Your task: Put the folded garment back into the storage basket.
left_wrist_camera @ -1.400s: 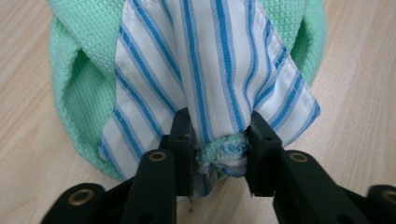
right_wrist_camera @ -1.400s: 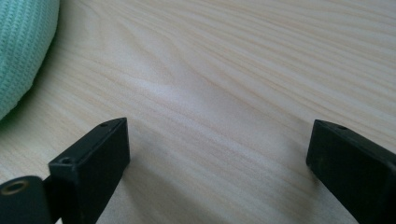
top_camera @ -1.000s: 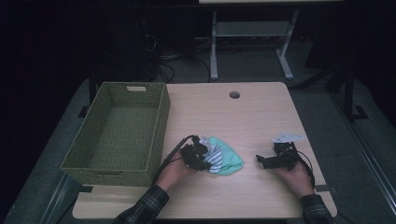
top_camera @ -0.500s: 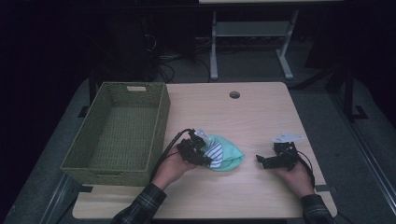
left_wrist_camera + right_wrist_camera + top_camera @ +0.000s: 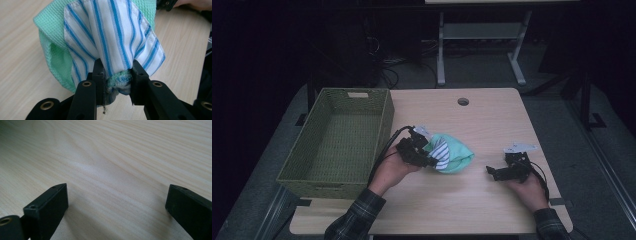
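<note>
The left gripper (image 5: 115,75) clamps a bunched corner of the striped and green cloth (image 5: 110,37), just right of the woven basket (image 5: 337,140). The right gripper (image 5: 117,202) rests spread wide over bare table (image 5: 125,157), holding nothing.

Left forearm in from bottom, plaid sleeve, left hand (image 5: 393,167) wrapped round left gripper (image 5: 430,159), jaws pointing right and a bit down, clamped tight on a bunched cloth (image 5: 110,45), cable looping back from it. Right hand (image 5: 527,187) low at right, resting on tabletop, right gripper (image 5: 490,171) pointing left, jaws spread wide, nothing between. Right gripper view: both jaws far apart, close over surface.
</note>
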